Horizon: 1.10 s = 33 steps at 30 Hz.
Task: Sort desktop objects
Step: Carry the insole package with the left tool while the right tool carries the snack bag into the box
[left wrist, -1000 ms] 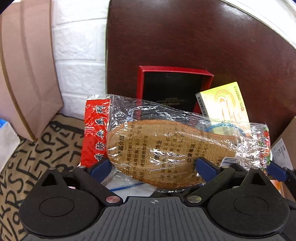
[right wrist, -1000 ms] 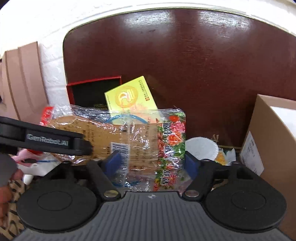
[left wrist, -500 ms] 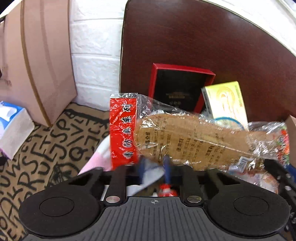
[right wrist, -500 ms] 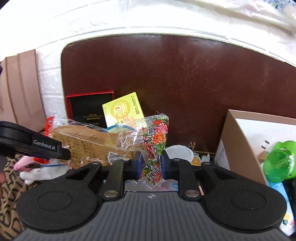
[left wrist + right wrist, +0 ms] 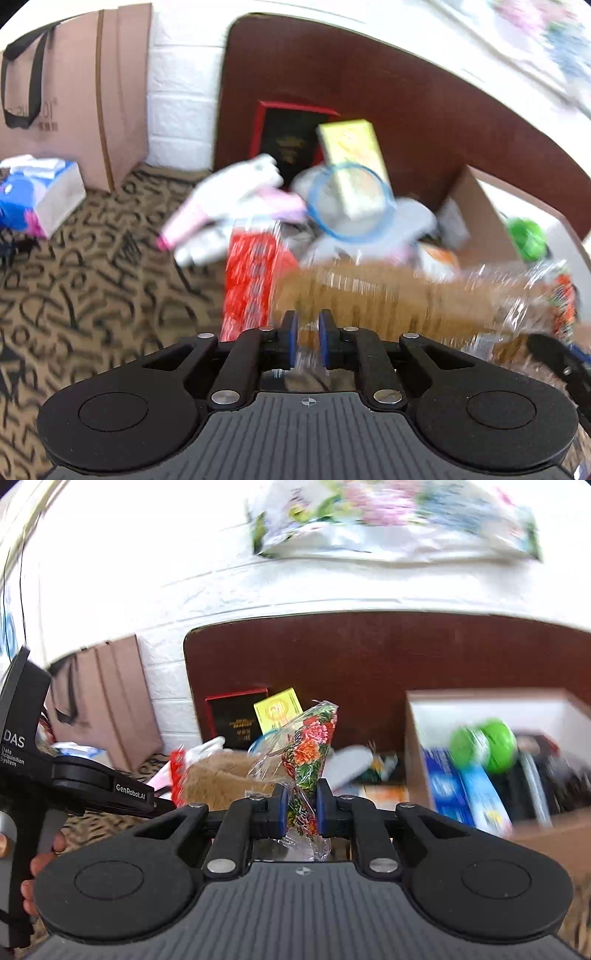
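A clear plastic pack of brown insoles (image 5: 388, 299) with a red label end (image 5: 251, 280) and a flowered end (image 5: 310, 746) is held between both grippers, above the patterned tabletop. My left gripper (image 5: 306, 339) is shut on the pack near its red end. My right gripper (image 5: 300, 808) is shut on the flowered end, which sticks up between the fingers. The left gripper's body (image 5: 92, 786) shows at the left of the right wrist view. The left wrist view is motion-blurred.
A cardboard box (image 5: 413, 746) at the right holds a green bottle (image 5: 484, 746) and blue packs. Behind lie a red-rimmed black box (image 5: 291, 136), a yellow box (image 5: 351, 162), a blue ring (image 5: 347, 203) and white-pink cloth (image 5: 236, 199). A paper bag (image 5: 74, 92) and tissue pack (image 5: 40, 192) stand left.
Both grippers have closed on the insole pack and lifted it off the pile, pulling back. The items under it now show, and the cardboard box has come into fuller view.
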Tool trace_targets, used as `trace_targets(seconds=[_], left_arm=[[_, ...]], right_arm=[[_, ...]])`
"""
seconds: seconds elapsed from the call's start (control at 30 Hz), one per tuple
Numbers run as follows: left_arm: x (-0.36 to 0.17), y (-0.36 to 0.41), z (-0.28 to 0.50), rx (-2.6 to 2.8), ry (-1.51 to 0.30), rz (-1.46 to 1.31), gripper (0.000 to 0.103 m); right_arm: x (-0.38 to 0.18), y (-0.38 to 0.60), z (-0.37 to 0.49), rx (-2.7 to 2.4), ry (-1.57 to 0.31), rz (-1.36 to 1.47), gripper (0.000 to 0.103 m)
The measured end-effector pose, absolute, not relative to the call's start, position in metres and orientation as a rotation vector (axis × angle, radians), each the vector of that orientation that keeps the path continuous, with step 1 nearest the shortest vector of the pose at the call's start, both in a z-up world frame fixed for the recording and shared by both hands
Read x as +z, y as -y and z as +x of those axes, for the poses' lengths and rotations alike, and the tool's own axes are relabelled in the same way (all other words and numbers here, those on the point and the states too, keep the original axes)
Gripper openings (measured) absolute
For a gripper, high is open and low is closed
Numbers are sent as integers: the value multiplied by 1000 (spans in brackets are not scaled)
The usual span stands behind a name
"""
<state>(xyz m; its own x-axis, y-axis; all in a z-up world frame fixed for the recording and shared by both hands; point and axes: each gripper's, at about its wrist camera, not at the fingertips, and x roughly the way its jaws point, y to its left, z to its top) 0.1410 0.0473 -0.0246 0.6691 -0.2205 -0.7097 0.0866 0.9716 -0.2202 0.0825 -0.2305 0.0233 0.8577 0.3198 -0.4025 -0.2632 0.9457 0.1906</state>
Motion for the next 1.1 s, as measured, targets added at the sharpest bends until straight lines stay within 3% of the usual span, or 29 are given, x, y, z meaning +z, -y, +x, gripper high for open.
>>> trace_targets(seconds=[0.13,0.27,0.37,0.47,0.53,0.6,0.73,1.0,1.07,1.1], left_arm=[[-32,-26,97,-221,-821,-142,38],[-53,-8,61,-255,-861,-124,70],[-67,2,45,-253,-882,-75,81],[-75,11,43,-280,-908,-61,90],[-80,20,48,-301,-929,-60,91],[-87,31,55,-287,-951,-37,92],[-101,43,64,-273,-1014,-26,94],[-102,76,86,-285,-963,-48,99],[-103,84,91,-295,-963,-24,94],[-103,87,92,-299,-963,-15,81]], right_arm=[[9,272,35,228,-510,226,17],[-11,307,0,148,-582,240,17],[-23,329,-13,91,-615,249,18],[-32,344,-24,35,-610,269,35],[-36,348,-26,10,-604,277,60],[-39,350,-28,0,-594,265,61],[-49,358,-28,-1,-619,259,74],[-76,369,-8,26,-708,345,73],[-78,368,-7,32,-706,347,72],[-79,369,-7,33,-705,348,68]])
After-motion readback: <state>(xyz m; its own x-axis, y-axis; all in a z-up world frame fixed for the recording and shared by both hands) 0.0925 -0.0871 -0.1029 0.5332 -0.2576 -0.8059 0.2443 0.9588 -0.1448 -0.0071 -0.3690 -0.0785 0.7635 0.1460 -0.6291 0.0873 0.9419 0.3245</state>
